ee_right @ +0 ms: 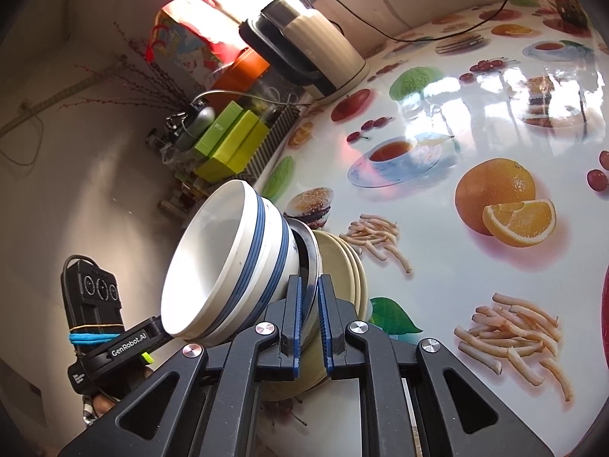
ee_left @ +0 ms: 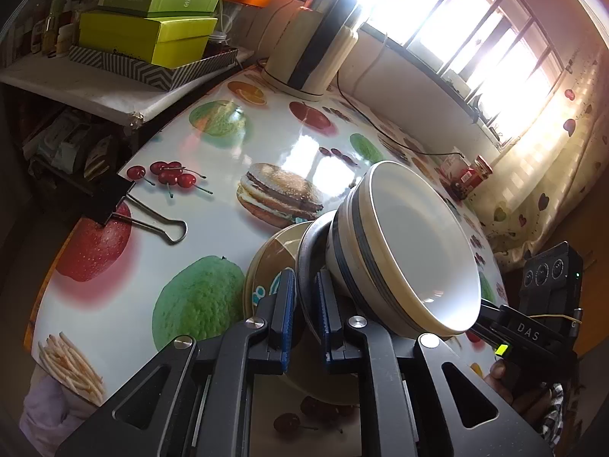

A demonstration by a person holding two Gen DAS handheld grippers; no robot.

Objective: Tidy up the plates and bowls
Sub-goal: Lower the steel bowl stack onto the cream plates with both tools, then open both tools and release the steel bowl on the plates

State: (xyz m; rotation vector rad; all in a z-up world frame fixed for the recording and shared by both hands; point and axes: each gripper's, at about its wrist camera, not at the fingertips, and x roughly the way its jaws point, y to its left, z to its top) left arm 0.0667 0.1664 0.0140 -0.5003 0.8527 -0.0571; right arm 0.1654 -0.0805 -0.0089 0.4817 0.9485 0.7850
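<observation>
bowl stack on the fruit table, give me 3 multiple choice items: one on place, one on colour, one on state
1. Where is the binder clip clamped?
A. on the table's edge
B. on the kettle
C. on the bowl's rim

2. What colour are the bands on the top bowl?
A. red
B. blue
C. green

3. What are both grippers doing?
A. hanging open over the table
B. each shut on the metal plate's rim
C. holding the green boxes

Answers:
1 A, its black body bites the table edge by the printed cherries.
2 B, blue bands ring its white wall.
3 B, the left gripper and the right gripper each pinch that rim from opposite sides.
</observation>
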